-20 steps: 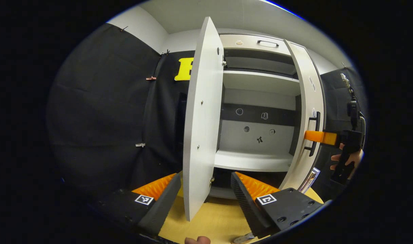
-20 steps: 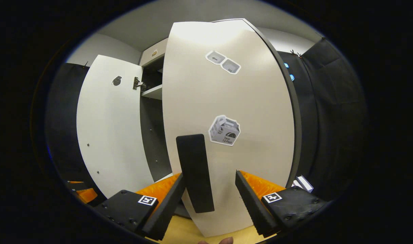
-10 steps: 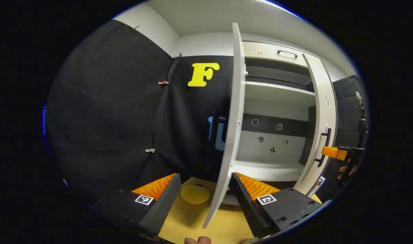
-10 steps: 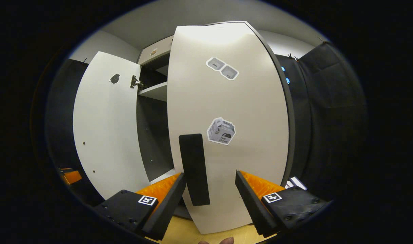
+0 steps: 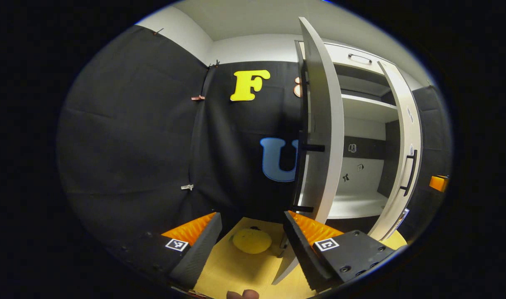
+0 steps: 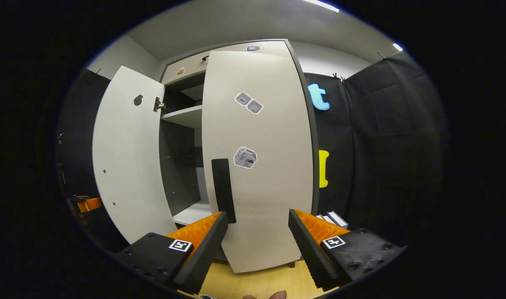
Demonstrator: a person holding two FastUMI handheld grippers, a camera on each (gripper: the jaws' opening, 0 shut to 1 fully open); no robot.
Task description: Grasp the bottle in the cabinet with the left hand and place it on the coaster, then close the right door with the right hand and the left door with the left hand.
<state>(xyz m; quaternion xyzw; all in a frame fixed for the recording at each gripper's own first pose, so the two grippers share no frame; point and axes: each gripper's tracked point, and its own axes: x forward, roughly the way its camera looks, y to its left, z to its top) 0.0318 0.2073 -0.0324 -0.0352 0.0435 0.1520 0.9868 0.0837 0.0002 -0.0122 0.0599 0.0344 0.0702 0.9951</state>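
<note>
My left gripper [image 5: 250,232], open and empty, faces the left door's [image 5: 325,137] edge; my open right gripper [image 6: 257,232] nears the right door [image 6: 261,166]. A glancing push could slip past.

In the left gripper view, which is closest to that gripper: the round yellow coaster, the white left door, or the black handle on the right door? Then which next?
1. Round yellow coaster, on the table between the fingers.
2. White left door, just ahead, right of centre.
3. Black handle on the right door, farthest, far right.
</note>
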